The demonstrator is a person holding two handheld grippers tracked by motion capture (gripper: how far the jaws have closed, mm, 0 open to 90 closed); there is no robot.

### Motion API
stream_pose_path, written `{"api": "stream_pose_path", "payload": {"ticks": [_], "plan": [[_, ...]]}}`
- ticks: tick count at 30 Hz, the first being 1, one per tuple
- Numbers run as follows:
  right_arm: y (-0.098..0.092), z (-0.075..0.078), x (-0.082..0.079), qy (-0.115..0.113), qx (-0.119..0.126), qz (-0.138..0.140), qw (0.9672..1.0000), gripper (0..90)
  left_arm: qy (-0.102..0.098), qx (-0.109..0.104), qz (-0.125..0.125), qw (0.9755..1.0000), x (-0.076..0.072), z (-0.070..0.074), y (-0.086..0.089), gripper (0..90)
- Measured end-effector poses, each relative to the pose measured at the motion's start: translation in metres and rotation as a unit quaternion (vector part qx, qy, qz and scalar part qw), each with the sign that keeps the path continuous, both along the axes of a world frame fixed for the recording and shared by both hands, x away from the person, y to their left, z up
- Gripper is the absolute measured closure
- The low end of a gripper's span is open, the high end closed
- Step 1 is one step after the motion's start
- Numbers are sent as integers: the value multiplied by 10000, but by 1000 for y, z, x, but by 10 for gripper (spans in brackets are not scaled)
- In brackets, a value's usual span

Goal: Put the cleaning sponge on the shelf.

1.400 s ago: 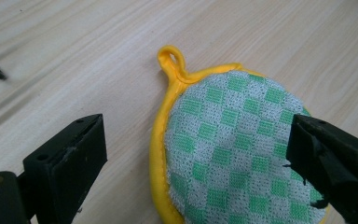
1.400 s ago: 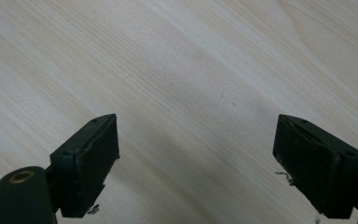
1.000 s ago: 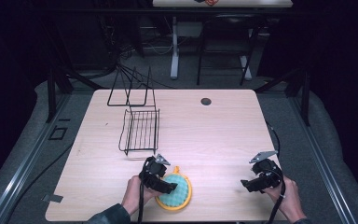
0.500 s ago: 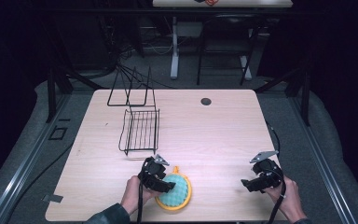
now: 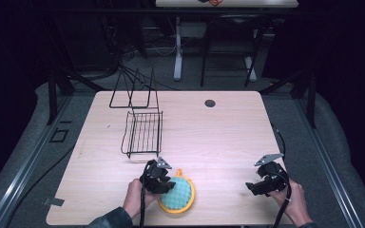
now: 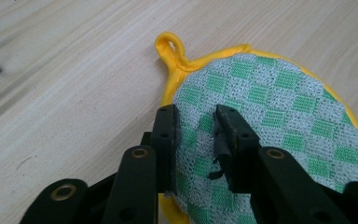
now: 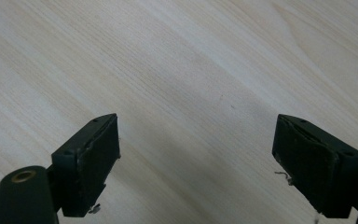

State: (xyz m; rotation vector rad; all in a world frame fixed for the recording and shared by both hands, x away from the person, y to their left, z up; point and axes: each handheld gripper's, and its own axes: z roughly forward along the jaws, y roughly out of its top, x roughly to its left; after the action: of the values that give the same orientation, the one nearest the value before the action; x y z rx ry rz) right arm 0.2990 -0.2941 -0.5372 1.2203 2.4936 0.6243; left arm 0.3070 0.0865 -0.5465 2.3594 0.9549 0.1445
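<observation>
Potholder (image 6: 270, 98), round, yellow-bound with a green-checked mesh face, lies flat on the table (image 5: 228, 137) near its 6 o'clock edge. My left gripper (image 6: 196, 116) has just been closing, and its jaws now pinch up a fold of the mesh near the rim. I judge it light, soft and floppy; it should drape when lifted. My right gripper (image 7: 196, 154) hangs wide apart over bare wood at 4 o'clock. The hanging loop (image 6: 168, 46) at the cloth's 11 o'clock offers another hold.

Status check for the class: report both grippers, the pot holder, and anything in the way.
Left gripper just closing, pinching the pot holder edge. Right gripper open over bare table. Pot holder flat, near front edge. Wire rack well clear.
</observation>
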Motion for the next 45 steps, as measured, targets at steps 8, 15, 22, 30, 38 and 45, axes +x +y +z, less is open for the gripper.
{"api": "stream_pose_path", "payload": {"ticks": [8, 15, 22, 30, 38, 45], "plan": [[0, 0, 0, -9, -6, -1, 10000, 145, -178, 67, -69, 9998, -4, 0, -3, 831], [1, 0, 0, 10, 5, -1, 10000, 145, -315, 93, -85, 9994, -5, 2, -3, 849], [0, 0, 0, -15, 1, 3, 10000, 144, -356, -9, -88, 9993, -4, 10, 1, 862], [0, 0, 0, -19, 3, 7, 10000, 144, -484, -111, -99, 9987, -7, 21, 3, 865], [0, 0, 0, -18, 2, -3, 10000, 144, -624, -124, -170, 9978, -10, 30, 5, 866], [0, 1, 0, -29, 33, -42, 10000, 144, -717, -173, -145, 9972, -11, 38, 9, 866]]}}
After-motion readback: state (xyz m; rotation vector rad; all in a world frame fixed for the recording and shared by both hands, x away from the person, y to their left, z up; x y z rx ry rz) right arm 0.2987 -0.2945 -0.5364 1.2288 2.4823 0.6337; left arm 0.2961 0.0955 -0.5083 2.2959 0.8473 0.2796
